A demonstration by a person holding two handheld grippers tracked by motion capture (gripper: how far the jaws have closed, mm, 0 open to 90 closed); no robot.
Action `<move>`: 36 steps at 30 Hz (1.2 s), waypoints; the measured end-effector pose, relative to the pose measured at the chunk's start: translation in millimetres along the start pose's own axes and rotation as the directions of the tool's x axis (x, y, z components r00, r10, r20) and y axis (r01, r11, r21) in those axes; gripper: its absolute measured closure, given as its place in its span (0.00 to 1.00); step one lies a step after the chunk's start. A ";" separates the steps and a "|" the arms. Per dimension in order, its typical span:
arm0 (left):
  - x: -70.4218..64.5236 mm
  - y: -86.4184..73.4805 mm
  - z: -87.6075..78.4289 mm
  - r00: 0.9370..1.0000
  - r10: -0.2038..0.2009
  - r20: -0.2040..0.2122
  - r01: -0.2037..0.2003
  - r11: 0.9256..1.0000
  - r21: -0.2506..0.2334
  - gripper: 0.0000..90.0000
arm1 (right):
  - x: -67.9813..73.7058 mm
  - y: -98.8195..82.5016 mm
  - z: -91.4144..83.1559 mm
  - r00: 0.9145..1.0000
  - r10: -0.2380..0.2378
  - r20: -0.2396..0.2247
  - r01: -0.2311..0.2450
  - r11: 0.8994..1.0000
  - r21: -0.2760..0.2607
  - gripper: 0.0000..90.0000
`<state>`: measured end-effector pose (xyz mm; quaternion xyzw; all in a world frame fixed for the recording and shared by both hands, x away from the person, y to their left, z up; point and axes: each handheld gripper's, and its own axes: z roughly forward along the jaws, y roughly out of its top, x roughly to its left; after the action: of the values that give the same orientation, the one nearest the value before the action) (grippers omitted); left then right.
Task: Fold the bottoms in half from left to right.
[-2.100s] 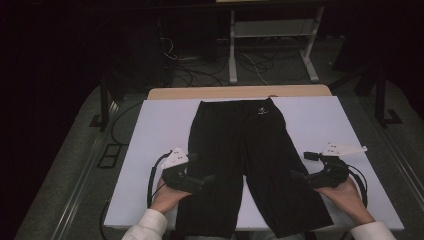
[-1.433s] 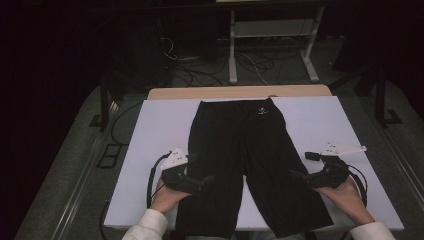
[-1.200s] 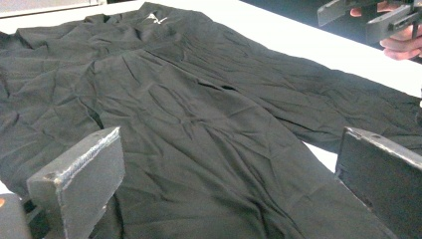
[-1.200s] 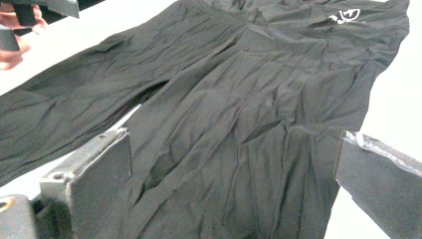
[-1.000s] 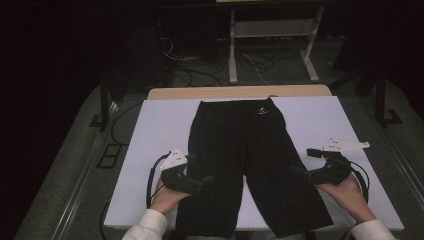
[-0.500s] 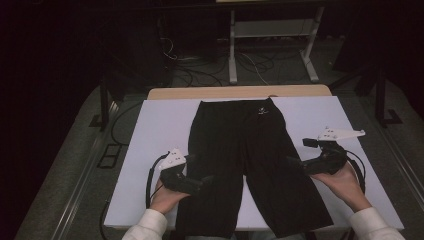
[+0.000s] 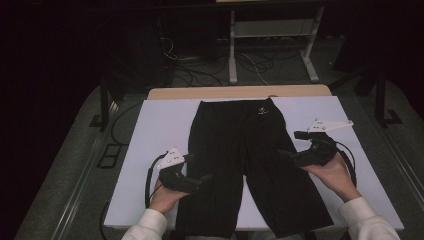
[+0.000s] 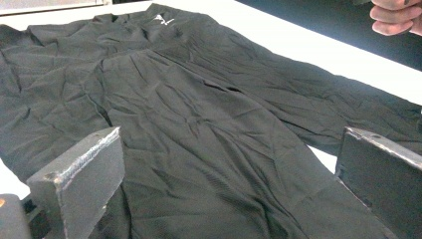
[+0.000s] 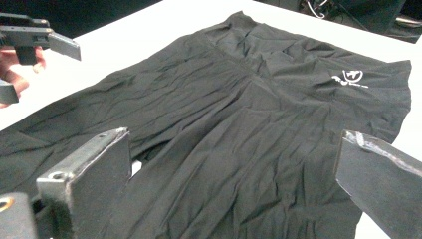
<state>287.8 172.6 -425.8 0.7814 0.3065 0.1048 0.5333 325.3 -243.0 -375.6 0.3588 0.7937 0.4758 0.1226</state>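
A pair of black shorts [image 7: 250,165] lies flat on the white table [image 7: 155,130], with the waistband at the far side and the two legs pointing toward the person. A small white logo [image 7: 263,110] sits near the waistband (in the right gripper view it shows at the right of the cloth). The fabric is wrinkled but spread out, not folded.

The left gripper [image 7: 202,178] is over the outer edge of the shorts' left leg, low above the cloth. In the left gripper view its jaws stand wide apart and nothing is between them; I cannot tell if they touch the cloth.

The right gripper [image 7: 286,154] is at the outer edge of the right leg, held a little above the table. Its jaws are also spread wide, with only the shorts seen beyond them, and they hold nothing.
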 end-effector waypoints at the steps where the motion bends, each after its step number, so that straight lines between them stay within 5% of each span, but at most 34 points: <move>1: 0.1 0.0 -0.1 1.000 0.000 0.000 0.000 1.000 0.000 0.00 | 0.0 1.1 0.9 1.000 0.000 -0.001 0.000 1.000 0.000 0.02; 36: 1.5 -1.1 -1.4 1.000 -0.007 -0.011 0.007 1.000 0.002 0.00 | -4.4 37.9 48.8 1.000 -0.001 -0.030 0.002 1.000 0.031 0.02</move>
<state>287.9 174.8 -426.5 0.7803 0.3123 0.1067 0.5312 371.8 -202.5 -369.5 0.3528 0.8029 0.4688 0.1056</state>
